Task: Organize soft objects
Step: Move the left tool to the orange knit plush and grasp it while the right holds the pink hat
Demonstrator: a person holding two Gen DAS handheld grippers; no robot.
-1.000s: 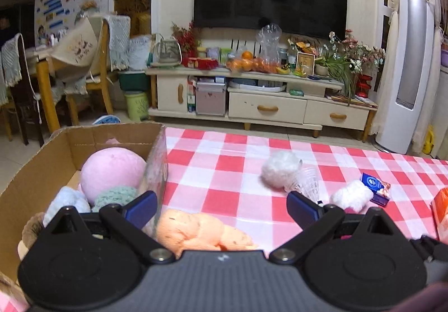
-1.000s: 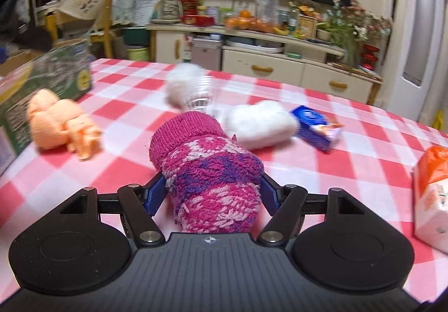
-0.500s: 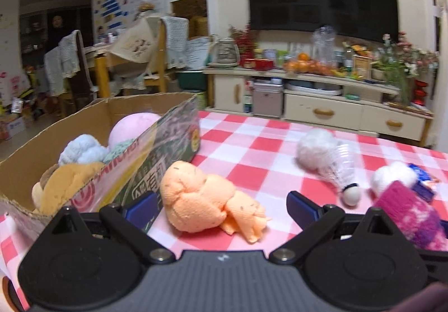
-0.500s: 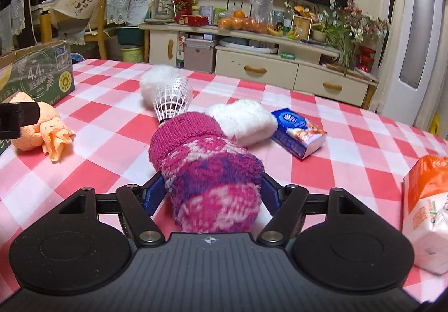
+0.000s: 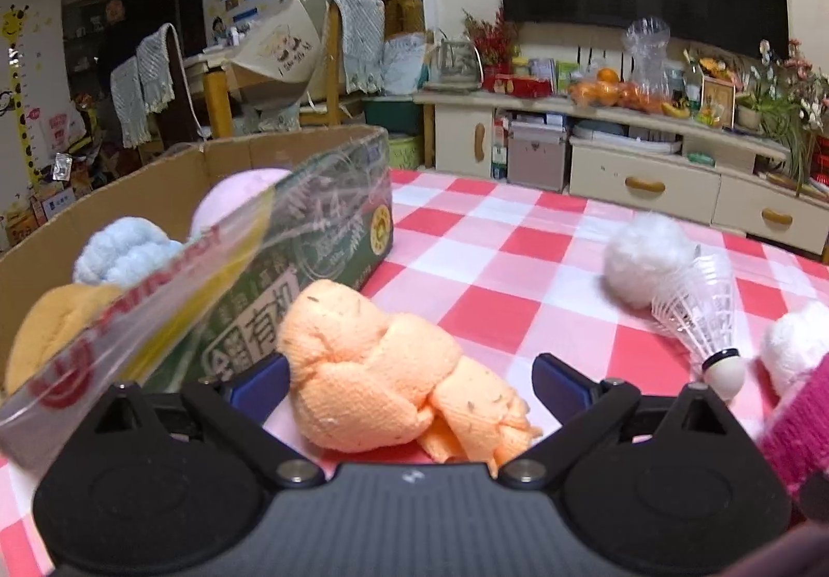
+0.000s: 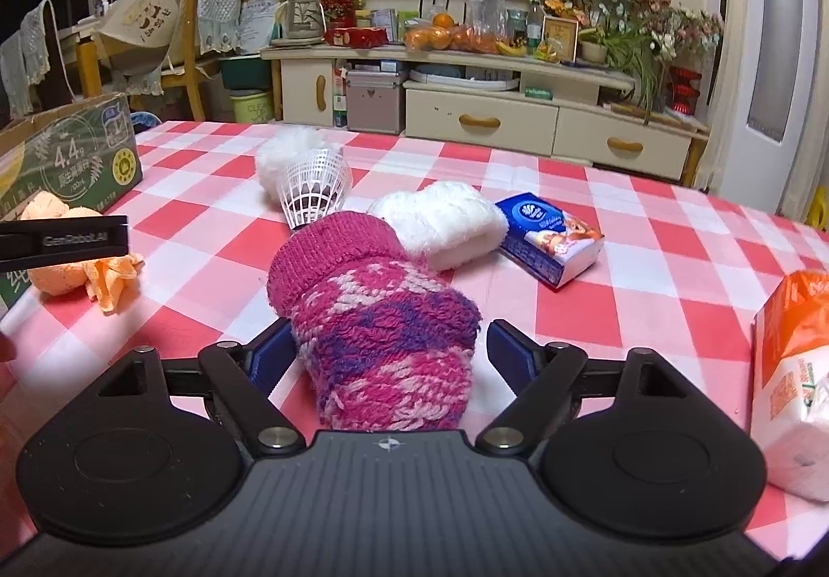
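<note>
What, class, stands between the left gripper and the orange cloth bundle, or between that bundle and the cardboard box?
Nothing visible blocks the left gripper: the orange cloth bundle already lies between its open fingers. The bundle sits against the cardboard box, so only the box's near wall stands between it and the inside; it must be lifted over.

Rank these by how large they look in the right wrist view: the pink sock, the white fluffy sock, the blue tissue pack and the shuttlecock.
1. Pink sock, though it lies nearest the camera, which inflates it.
2. White fluffy sock.
3. Blue tissue pack, close to the white sock in size, so that order is unsure.
4. Shuttlecock.
</note>
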